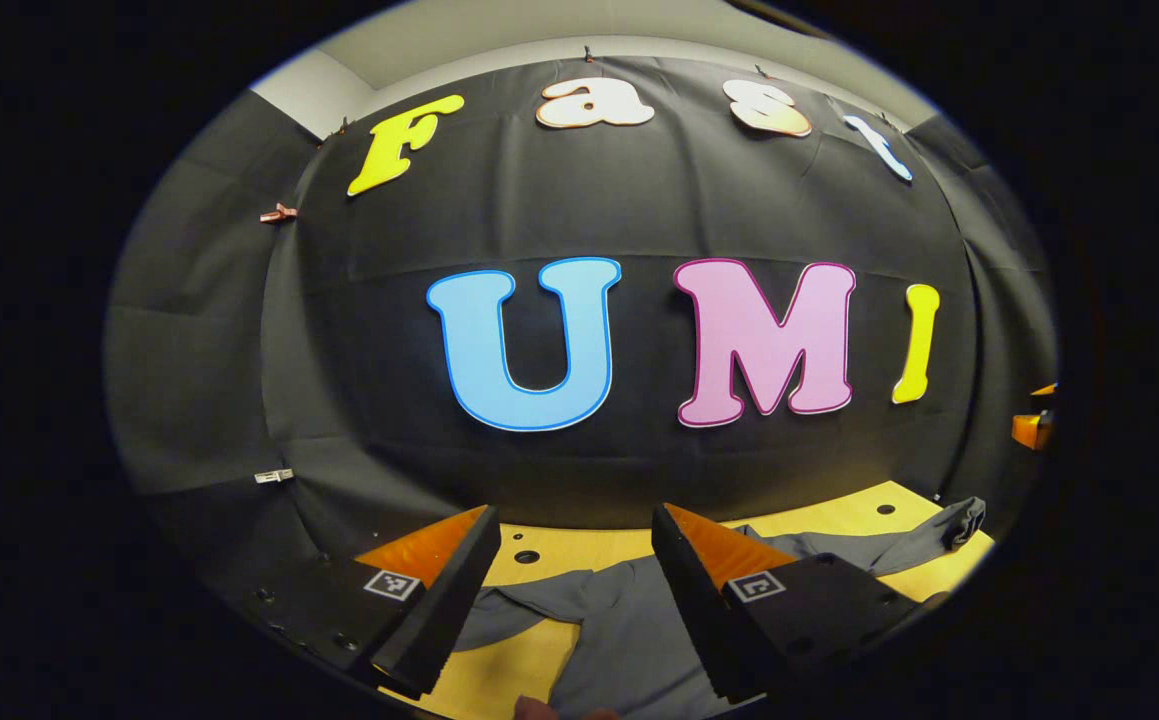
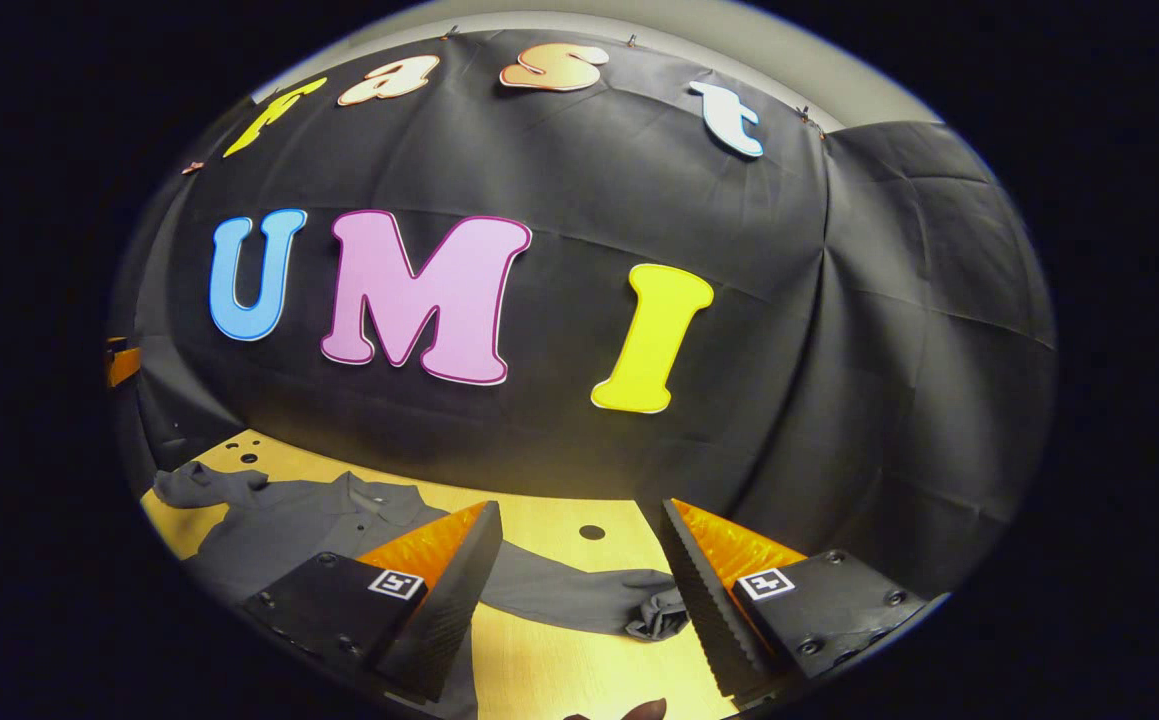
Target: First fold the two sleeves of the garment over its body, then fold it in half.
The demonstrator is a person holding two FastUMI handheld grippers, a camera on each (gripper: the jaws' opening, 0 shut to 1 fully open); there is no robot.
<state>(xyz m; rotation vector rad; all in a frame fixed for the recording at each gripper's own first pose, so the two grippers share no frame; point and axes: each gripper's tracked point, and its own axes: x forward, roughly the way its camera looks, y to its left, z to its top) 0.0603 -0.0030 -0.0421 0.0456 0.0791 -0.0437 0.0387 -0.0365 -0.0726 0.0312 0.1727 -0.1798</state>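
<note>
Both grippers (image 1: 569,590) (image 2: 579,585) hover, jaws open, above the dark grey long-sleeved shirt (image 2: 279,525) on the yellow wooden bench (image 2: 559,535); its bunched sleeve cuff (image 2: 654,610) risks a messy fold.

Garment (image 2: 299,525) plain dark grey; table (image 2: 539,530) yellow wood.

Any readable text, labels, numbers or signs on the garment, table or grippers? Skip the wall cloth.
Garment: none; plain grey fabric, no print or tag showing.
Table: none; bare wood with holes.
Left gripper: no words; a square black-and-white marker tag on each finger, a pattern, not text.
Right gripper: the same, pattern tags, no words or numbers.
</note>
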